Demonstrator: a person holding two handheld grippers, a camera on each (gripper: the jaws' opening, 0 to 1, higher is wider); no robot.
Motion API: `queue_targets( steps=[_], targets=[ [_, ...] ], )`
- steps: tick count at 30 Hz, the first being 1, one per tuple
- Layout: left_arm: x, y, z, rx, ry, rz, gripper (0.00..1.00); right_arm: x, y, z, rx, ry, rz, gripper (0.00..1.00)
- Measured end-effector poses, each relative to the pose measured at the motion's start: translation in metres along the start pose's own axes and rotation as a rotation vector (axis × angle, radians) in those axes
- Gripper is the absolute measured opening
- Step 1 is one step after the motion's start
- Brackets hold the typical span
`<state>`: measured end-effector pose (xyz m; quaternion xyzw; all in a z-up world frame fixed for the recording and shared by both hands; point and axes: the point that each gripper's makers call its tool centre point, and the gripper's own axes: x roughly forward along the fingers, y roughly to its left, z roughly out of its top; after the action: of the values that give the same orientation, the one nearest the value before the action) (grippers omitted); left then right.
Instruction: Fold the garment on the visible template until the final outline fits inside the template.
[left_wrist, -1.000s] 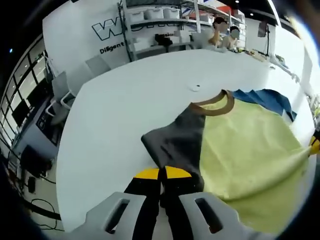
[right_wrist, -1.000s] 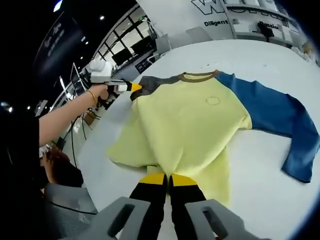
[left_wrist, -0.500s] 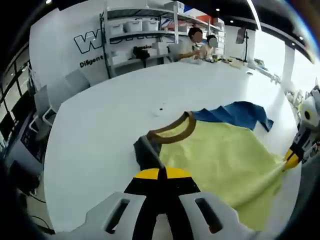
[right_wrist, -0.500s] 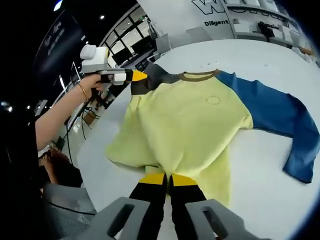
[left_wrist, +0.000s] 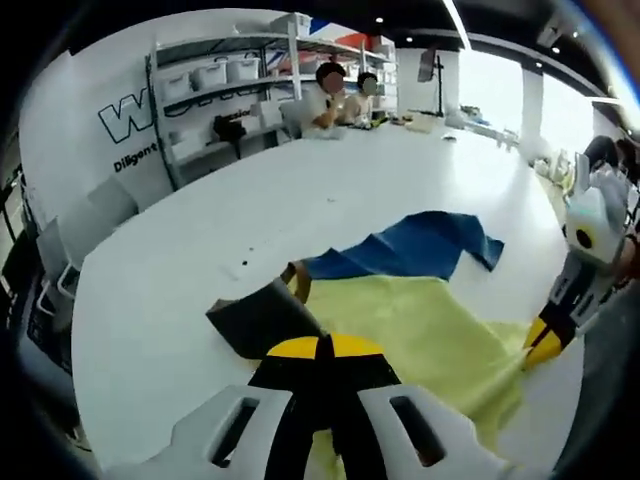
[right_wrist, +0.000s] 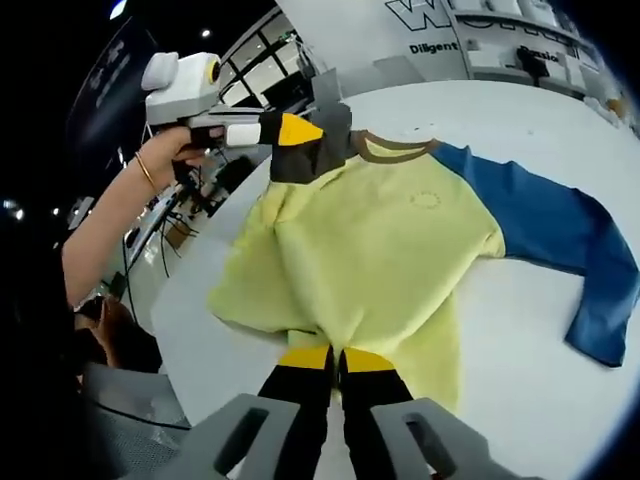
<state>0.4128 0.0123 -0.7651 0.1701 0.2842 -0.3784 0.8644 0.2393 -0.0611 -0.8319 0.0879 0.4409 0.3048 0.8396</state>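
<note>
Bare table (left_wrist: 180, 260) beyond garment (right_wrist: 380, 240); no obstacles.

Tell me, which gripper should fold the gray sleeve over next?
Probably the left gripper: it is shut on the gray sleeve, lifted above the shirt. The right gripper pinches the bottom hem.

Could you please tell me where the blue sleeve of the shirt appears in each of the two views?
Left gripper view: the blue sleeve lies at centre, just right, beyond the yellow body.
Right gripper view: it runs along the right edge, spread flat on the white table.
Shared landmark: the brown collar, seen also at.
</note>
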Motion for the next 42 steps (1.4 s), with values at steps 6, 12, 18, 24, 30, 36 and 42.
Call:
queue_targets(
  steps=[6,12,18,24,30,36,42],
  targets=[
    [0.017,-0.032,0.006,-0.008,-0.003,-0.032,0.0,0.001,0.0,-0.002,-0.004,0.003,-0.002,0.0],
    [0.04,-0.056,0.002,0.021,0.026,-0.019,0.0,0.0,-0.001,-0.003,-0.01,0.001,-0.005,0.0],
    [0.061,-0.075,-0.007,-0.015,0.048,-0.06,0.0,-0.006,-0.004,-0.002,-0.015,-0.008,-0.007,0.0],
    [0.074,-0.088,-0.021,-0.04,0.088,-0.074,0.0,-0.009,-0.008,-0.004,-0.01,-0.009,-0.018,0.02],
    [0.08,-0.092,-0.033,-0.099,0.108,-0.092,0.0,-0.011,-0.01,-0.004,-0.007,-0.014,-0.022,0.04],
    [0.064,-0.082,-0.019,-0.112,0.045,-0.065,0.25,-0.015,-0.01,0.002,-0.019,-0.036,-0.026,0.1],
    [0.033,-0.067,-0.003,-0.115,-0.061,-0.06,0.47,-0.018,-0.007,0.008,-0.058,-0.052,-0.029,0.22]
  ],
)
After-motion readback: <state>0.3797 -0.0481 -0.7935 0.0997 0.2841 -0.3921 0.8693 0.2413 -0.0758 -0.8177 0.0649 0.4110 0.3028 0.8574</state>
